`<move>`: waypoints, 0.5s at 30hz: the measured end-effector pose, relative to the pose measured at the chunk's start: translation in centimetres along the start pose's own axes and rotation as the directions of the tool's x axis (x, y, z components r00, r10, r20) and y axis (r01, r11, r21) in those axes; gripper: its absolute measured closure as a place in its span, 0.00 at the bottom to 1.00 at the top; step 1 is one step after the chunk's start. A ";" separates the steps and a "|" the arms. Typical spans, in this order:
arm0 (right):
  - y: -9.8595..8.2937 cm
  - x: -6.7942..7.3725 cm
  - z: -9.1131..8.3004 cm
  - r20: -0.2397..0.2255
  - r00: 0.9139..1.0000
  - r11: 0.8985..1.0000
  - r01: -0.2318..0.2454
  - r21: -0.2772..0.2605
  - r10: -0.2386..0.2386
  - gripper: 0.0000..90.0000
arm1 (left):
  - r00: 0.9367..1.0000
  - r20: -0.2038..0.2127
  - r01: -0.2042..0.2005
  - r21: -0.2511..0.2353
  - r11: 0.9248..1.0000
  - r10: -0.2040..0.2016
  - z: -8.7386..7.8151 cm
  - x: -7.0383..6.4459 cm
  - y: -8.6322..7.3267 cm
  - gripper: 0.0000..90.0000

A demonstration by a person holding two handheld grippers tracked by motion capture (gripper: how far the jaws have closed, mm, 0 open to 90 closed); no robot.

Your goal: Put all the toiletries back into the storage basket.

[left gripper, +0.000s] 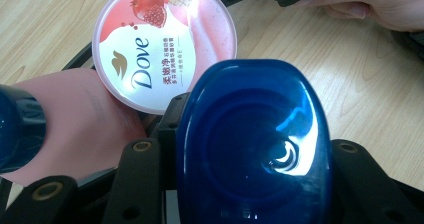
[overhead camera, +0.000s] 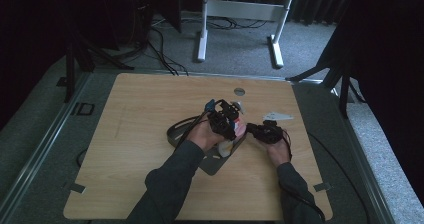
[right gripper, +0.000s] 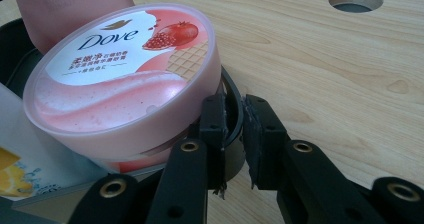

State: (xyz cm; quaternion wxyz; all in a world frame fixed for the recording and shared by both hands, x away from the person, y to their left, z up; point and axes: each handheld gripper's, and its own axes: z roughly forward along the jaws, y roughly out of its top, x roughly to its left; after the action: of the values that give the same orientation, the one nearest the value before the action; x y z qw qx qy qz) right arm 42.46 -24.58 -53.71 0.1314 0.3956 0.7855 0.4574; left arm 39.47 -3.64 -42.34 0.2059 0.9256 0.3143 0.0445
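My left gripper (left gripper: pixel 255 134) is shut on a dark blue bottle (left gripper: pixel 260 174), whose glossy end faces the camera. Beyond it a pink Dove jar (left gripper: pixel 165 44) with a pomegranate lid lies tilted against a pink bottle (left gripper: pixel 85 119). My right gripper (right gripper: pixel 234 115) is shut on the thin black rim of a basket (right gripper: pixel 235 134), right beside the Dove jar (right gripper: pixel 125 79). In the high view the left gripper (overhead camera: pixel 223 118) and the right gripper (overhead camera: pixel 264 132) meet over the basket (overhead camera: pixel 176 129) at the table's middle.
A white packet with a lemon print (right gripper: pixel 20 174) lies under the jar. A round hole (overhead camera: pixel 239 91) is cut in the wooden table (overhead camera: pixel 140 109) behind the basket. White desk legs (overhead camera: pixel 202 39) and cables stand on the floor beyond.
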 end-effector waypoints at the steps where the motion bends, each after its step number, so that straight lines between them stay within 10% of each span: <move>1: 0.0 0.0 0.0 0.000 1.000 1.000 0.001 0.000 -0.001 0.88 | 1.000 0.000 -0.002 0.001 1.000 0.002 0.0 0.0 0.0 0.61; 15: 0.0 0.0 0.0 0.001 1.000 1.000 0.001 -0.001 -0.001 0.88 | 1.000 0.004 -0.009 -0.006 1.000 0.009 0.1 -0.1 0.1 0.60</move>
State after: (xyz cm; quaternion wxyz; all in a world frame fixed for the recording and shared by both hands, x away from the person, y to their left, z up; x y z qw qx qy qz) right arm 42.45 -24.57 -53.72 0.1322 0.3956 0.7854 0.4574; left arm 39.49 -3.83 -42.42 0.2093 0.9265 0.3095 0.0448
